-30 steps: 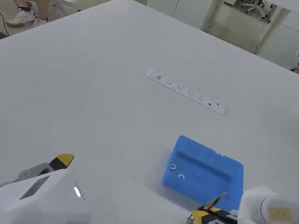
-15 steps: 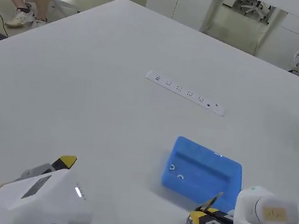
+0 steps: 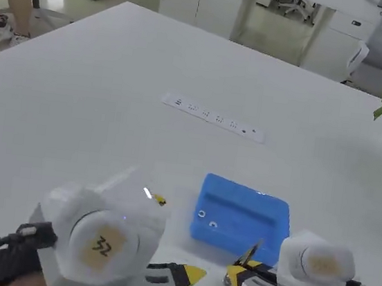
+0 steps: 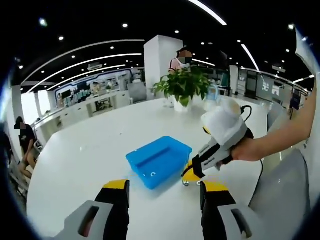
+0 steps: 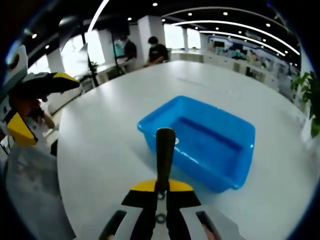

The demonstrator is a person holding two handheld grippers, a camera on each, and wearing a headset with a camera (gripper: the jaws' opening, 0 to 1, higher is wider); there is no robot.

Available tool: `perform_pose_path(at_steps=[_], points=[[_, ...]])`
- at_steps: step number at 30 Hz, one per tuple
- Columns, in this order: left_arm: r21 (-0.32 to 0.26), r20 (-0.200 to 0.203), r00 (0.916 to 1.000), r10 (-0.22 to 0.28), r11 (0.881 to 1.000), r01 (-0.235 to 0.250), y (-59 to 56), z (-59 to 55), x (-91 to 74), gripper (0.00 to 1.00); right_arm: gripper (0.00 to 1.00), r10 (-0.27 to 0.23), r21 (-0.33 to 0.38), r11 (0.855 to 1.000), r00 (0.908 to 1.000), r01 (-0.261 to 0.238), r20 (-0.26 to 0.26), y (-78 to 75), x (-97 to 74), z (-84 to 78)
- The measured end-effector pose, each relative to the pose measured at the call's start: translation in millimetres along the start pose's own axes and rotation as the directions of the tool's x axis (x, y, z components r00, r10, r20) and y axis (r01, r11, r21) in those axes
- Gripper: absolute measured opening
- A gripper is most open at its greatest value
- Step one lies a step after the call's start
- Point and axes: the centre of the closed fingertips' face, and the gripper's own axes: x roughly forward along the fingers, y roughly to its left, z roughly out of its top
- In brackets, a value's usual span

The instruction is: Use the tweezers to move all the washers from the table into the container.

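The right gripper (image 5: 161, 189), jaws clamped on the tweezers (image 5: 165, 150), is beside the blue tub (image 5: 248, 145); the left gripper (image 4: 165, 189) has jaws apart.

The left hand-held gripper (image 3: 176, 237) bears a round sticker (image 3: 103, 247) reading "32" (dark digits, tilted).

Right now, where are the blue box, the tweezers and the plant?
Blue box (image 3: 253, 213): head view, bare floor inside.
Tweezers (image 5: 164, 150): right gripper view, middle of shaft.
Plant (image 4: 184, 85): left gripper view, its leaves.
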Motion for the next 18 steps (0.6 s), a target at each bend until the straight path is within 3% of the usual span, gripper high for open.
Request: perform_pose_path(at_steps=[3, 5, 9, 13, 18], points=[[-0.022, 0.003, 0.9957, -0.093, 0.995, 0.093, -14.0, 10.1, 16.1, 0.46, 0.03, -0.006, 0.005, 1.0, 1.0, 0.006, 0.004, -0.5, 0.0, -0.5], [-0.033, -0.002, 0.9877, -0.157, 0.987, 0.156, -24.4, 14.3, 28.2, 0.43, 0.03, -0.01, 0.002, 1.0, 0.9999, 0.01, 0.005, -0.1, 0.2, -0.3], [0.021, -0.013, 0.9834, -0.181, 0.983, 0.181, -31.3, 20.1, 49.8, 0.32, 0.03, -0.016, 0.003, 1.0, 0.9999, 0.016, 0.003, -0.8, 1.5, 0.3], [0.018, -0.013, 0.9765, -0.215, 0.976, 0.215, -35.9, 24.5, 65.0, 0.29, 0.03, -0.024, 0.004, 1.0, 0.9997, 0.024, 0.009, -0.9, 2.1, 0.1], [0.059, -0.059, 0.9686, -0.242, 0.968, 0.245, -38.8, 21.6, 77.9, 0.21, 0.03, -0.034, -0.025, 0.999, 0.9994, 0.034, 0.007, 0.5, 2.5, -0.7]])
